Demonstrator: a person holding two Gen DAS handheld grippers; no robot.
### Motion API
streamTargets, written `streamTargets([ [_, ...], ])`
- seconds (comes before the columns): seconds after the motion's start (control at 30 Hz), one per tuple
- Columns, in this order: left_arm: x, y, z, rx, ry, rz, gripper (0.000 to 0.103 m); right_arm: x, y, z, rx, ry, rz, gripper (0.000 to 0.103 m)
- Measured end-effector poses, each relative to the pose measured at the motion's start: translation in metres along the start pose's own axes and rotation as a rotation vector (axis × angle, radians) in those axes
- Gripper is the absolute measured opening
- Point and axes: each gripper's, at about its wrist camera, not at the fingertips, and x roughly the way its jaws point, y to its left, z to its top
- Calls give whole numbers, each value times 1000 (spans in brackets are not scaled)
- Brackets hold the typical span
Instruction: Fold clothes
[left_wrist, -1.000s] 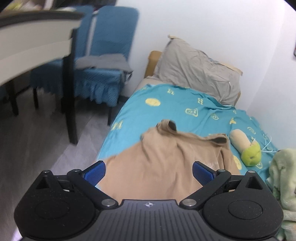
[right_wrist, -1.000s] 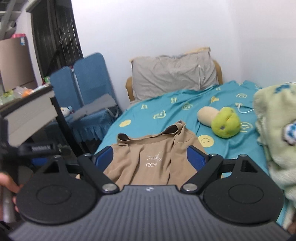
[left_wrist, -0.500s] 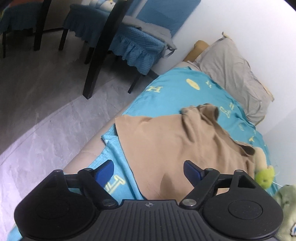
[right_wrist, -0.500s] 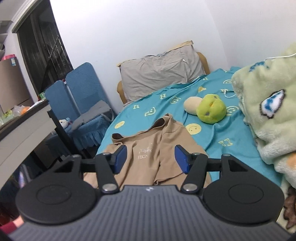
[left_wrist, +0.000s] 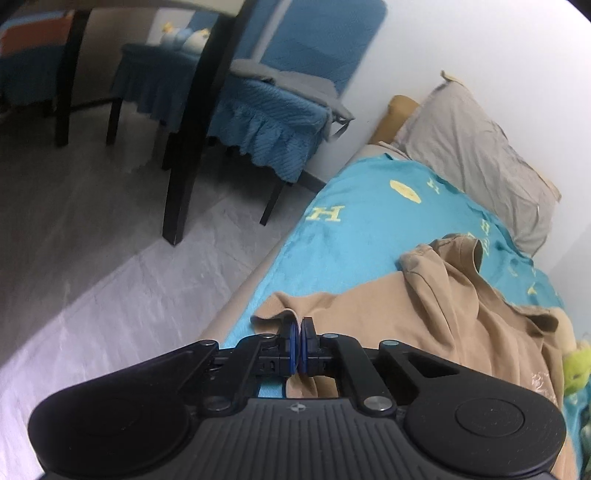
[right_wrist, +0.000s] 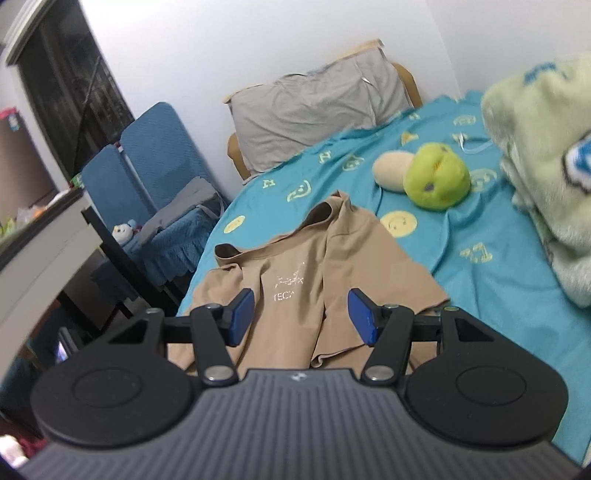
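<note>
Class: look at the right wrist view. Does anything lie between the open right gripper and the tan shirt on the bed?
Nothing visible does. The right gripper is open directly over the tan shirt; the green plush toy lies apart, farther up the bed.

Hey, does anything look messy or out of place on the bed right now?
The tan shirt is rumpled rather than flat: its collar end is bunched and one side is folded over unevenly. The left gripper is pinching its near corner by the bed's edge. A green plush toy lies loose on the blue sheet.
</note>
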Motion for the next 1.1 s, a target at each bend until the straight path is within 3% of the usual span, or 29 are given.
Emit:
streamTargets([
  [0.1,-8,-6,28,65,-77,-5,2,1,-4,0,27,8,-15,60],
  [0.27,5,-22,108,148,-169,190,2,-1,-9,-2,32,3,-66,60],
  [0.4,43,-33,145,208,-145,383,3,7,-13,-1,35,11,-94,60],
  [0.47,64,-35,143,220,-105,421,3,12,-14,-1,33,18,-107,60],
  [0.53,75,-37,135,205,-91,381,8,16,-12,-2,8,16,-122,60],
  [0.6,80,-45,125,206,-79,338,21,21,-10,-4,-23,15,-134,60],
  [0.63,80,-50,120,215,-65,327,35,23,-10,-5,-35,16,-137,60],
  [0.73,64,-64,106,231,-36,244,47,25,-8,-6,-47,22,-121,60],
  [0.93,-37,-96,58,393,-40,114,79,25,4,-12,-120,11,-114,60],
  [1.1,-127,-109,19,470,-54,54,87,3,11,-11,-161,-32,-93,60],
])
